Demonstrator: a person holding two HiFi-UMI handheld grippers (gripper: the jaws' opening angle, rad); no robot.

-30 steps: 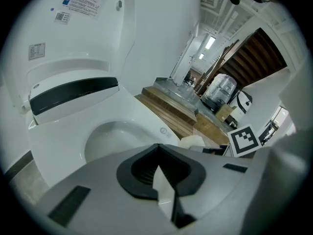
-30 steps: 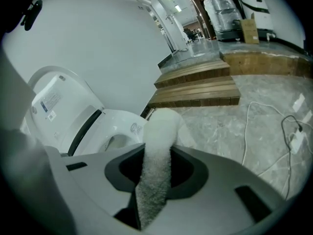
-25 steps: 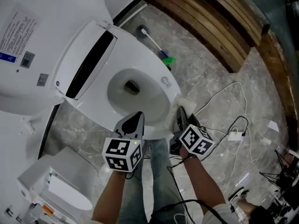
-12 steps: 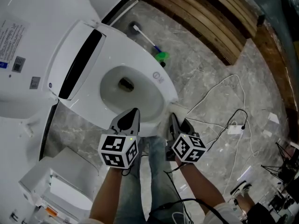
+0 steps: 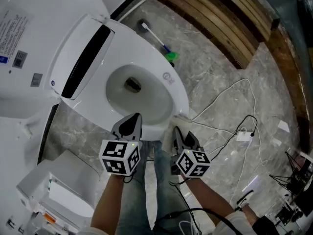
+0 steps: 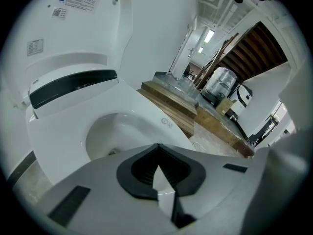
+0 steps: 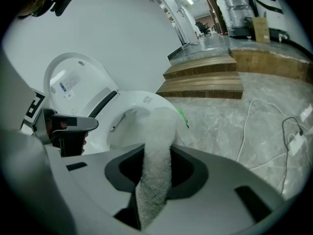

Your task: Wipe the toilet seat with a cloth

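The white toilet seat [image 5: 164,65] rings the bowl below me, its lid [image 5: 24,48] raised at the left. My right gripper [image 5: 176,132] is at the seat's front right rim, shut on a white fluffy cloth [image 7: 157,146] that runs out between its jaws onto the rim. The cloth [image 5: 168,137] shows only as a pale patch beside the jaws in the head view. My left gripper [image 5: 131,122] hovers over the front rim just left of it, jaws shut with nothing between them. In the left gripper view the seat [image 6: 142,99] and bowl lie straight ahead.
A toilet brush [image 5: 155,39] with a green part lies on the marble floor behind the seat. Wooden steps [image 5: 220,23] run along the far right. White cables [image 5: 230,104] and a plug [image 5: 243,136] trail at the right. A white container [image 5: 58,195] stands at bottom left. My legs [image 5: 156,190] are below the grippers.
My right gripper has slid left along the seat's front rim with the cloth, closer to the left gripper. The left gripper has stayed over the front rim.
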